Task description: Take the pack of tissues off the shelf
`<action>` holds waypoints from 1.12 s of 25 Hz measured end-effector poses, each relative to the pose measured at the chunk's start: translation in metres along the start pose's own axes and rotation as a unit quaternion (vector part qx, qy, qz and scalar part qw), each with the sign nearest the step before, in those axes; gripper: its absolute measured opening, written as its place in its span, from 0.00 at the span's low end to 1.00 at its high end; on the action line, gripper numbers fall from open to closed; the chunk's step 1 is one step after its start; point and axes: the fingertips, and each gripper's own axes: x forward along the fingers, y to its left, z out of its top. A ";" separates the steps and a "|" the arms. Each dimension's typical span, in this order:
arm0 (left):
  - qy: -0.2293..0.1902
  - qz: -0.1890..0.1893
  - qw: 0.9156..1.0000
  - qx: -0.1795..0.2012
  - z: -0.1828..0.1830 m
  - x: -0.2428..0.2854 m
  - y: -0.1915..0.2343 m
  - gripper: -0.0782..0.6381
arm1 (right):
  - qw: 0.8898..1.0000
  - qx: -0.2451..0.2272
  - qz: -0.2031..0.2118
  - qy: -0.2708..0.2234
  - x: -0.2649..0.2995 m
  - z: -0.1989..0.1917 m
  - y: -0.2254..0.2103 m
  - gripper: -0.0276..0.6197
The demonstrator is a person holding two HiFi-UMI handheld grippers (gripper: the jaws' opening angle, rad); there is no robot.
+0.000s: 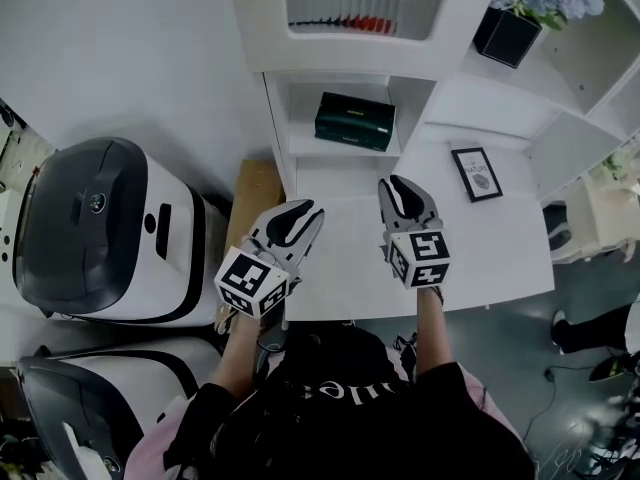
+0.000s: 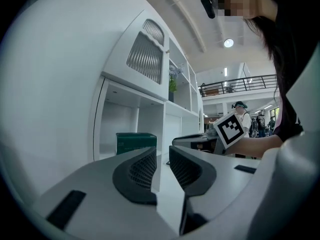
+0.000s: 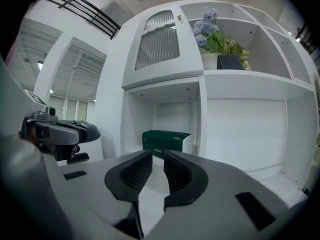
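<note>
Green tissue pack [image 1: 354,120] on shelf [image 1: 340,154], ahead of right hand-held gripper [image 1: 398,184]

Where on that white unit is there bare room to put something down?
The white counter is bare between the framed picture and its front edge, right of the right gripper. The cubby is tighter: the green tissue pack fills most of it, leaving a strip on its left.
</note>
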 end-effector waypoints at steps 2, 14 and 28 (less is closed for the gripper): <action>0.005 0.005 1.000 0.002 0.000 0.007 0.005 0.23 | 1.000 0.004 -0.005 -0.002 0.014 0.001 -0.013 0.15; 0.031 0.027 0.999 0.026 0.004 0.066 0.052 0.23 | 1.000 0.009 -0.008 0.020 0.077 -0.013 -0.058 0.27; 0.086 0.111 0.990 0.017 -0.016 0.143 0.117 0.52 | 0.999 0.017 0.017 0.024 0.098 -0.020 -0.060 0.32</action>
